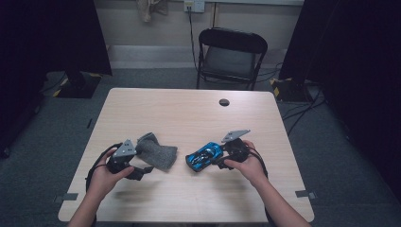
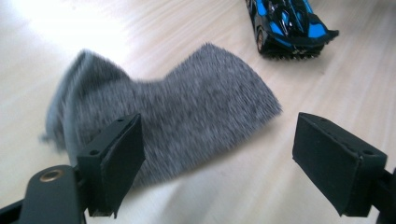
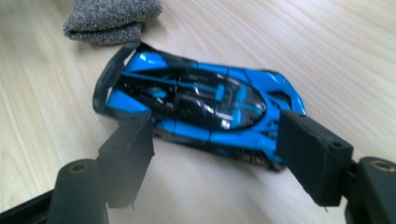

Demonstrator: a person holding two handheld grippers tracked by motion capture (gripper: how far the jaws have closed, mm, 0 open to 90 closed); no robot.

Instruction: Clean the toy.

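each hand-held gripper (image 1: pixel 137 166) is black with blocky padded jaws, a brass-ringed screw hole, a grey three-cornered plate and a black cable.

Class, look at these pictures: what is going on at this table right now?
A person sits at a wooden table with a gripper in each hand. The right gripper stands over a blue and black toy car, jaws open on either side of it, not clamped. The left gripper is open too, close behind a grey cloth that lies crumpled on the table, left of the car.

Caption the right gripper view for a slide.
Open right gripper straddling a blue toy car on the wooden table, grey cloth beyond.
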